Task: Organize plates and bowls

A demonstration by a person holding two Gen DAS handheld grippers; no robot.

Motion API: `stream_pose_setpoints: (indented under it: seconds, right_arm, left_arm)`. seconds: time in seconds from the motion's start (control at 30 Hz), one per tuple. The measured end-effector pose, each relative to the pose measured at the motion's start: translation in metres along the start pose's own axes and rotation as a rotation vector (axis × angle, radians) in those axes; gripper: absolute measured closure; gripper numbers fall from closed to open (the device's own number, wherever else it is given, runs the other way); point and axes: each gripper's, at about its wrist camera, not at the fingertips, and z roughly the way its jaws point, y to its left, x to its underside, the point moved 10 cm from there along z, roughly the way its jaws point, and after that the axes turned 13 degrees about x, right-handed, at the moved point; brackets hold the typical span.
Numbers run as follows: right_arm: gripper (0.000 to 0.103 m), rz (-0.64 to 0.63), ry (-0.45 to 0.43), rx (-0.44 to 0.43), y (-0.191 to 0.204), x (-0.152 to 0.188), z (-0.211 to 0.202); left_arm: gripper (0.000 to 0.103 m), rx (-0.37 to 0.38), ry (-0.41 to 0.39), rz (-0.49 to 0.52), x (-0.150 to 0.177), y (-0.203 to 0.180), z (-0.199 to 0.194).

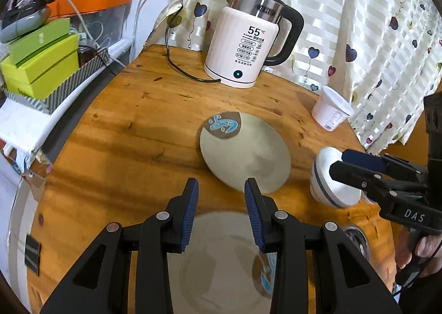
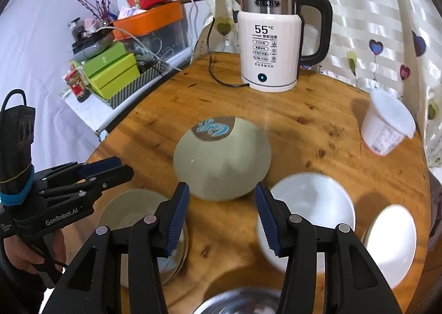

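A beige plate with a blue fish print (image 1: 246,148) (image 2: 222,159) lies in the middle of the round wooden table (image 1: 124,126) (image 2: 317,131). A second beige plate (image 1: 218,264) (image 2: 138,211) lies near the front, under my left gripper (image 1: 221,189), which is open and empty. My right gripper (image 2: 222,193) is open and empty, its right finger beside a white bowl (image 2: 312,209) (image 1: 331,175). The right gripper (image 1: 342,164) also shows in the left wrist view. The left gripper (image 2: 124,167) also shows in the right wrist view. Another white bowl (image 2: 392,239) sits at the right edge.
A white electric kettle (image 1: 243,46) (image 2: 269,46) with a black cord stands at the back. A white plastic tub (image 1: 331,109) (image 2: 386,126) sits at the right by the curtain. A metal bowl (image 2: 237,303) is at the front edge. Green boxes (image 1: 41,59) stand left.
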Motion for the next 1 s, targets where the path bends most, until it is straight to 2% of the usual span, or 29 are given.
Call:
stream_pose_setpoints:
  seconds: [0.23,0.53,1.0]
  right_arm:
    - [0.054,-0.021,0.060,0.017,-0.018,-0.020,0.043]
    - [0.054,-0.009,0.163,-0.013,-0.030,-0.037,0.093]
    - [0.054,-0.003,0.295,0.001,-0.036,-0.027,0.140]
  left_arm:
    - [0.067,0.015,0.046,-0.041,-0.018,0.015,0.034]
    - [0.067,0.027,0.107,-0.112,-0.024,0.036,0.069]
    - [0.067,0.052,0.173,-0.145,-0.019,0.042,0.097]
